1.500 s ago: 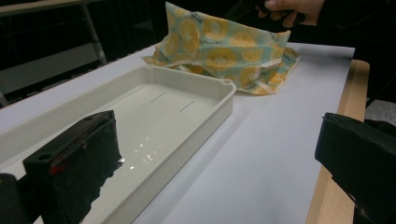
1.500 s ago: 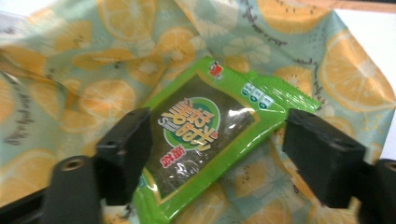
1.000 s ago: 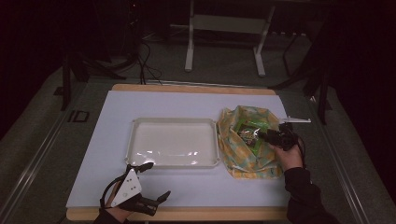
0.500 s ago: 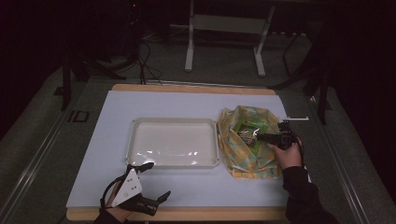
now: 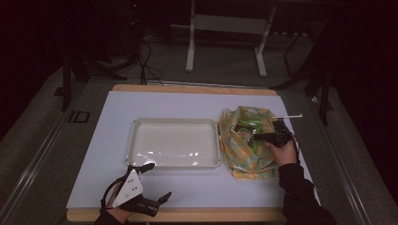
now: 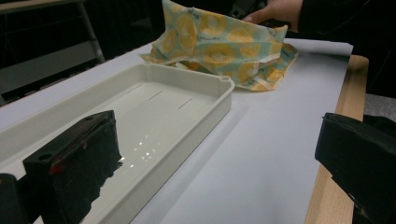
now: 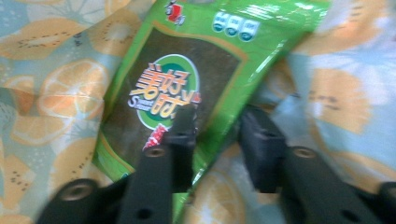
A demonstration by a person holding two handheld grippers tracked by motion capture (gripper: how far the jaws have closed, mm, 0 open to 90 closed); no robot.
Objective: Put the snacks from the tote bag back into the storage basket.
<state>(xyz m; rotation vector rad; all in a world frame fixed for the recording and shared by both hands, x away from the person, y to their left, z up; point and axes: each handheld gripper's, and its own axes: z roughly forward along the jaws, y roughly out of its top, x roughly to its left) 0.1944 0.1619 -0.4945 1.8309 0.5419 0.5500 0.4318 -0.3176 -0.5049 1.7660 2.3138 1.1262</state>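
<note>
A cloth bag [image 5: 244, 154] printed with orange citrus slices lies open at the right of the white mat. Inside it sits a green snack packet [image 5: 248, 127]. My right gripper [image 5: 257, 137] reaches into the bag from the right. In the right gripper view its jaws stand a little apart over the packet [image 7: 187, 70], the left one across the packet's lower edge, the other over the cloth [image 7: 336, 93]. My left gripper [image 5: 157, 182] rests near the table's front edge, open wide, nothing between its jaws, facing the bag [image 6: 219, 46].
An empty white tray [image 5: 173, 121] sits mid-table, left of the bag; its rim [image 6: 205, 81] lies ahead of the left gripper. A thin white stick [image 5: 287, 116] lies behind the bag. The wooden table edge [image 6: 350, 93] borders the mat.
My right gripper has slid leftward, deeper over the bag toward the green packet. The left gripper has stayed put.
</note>
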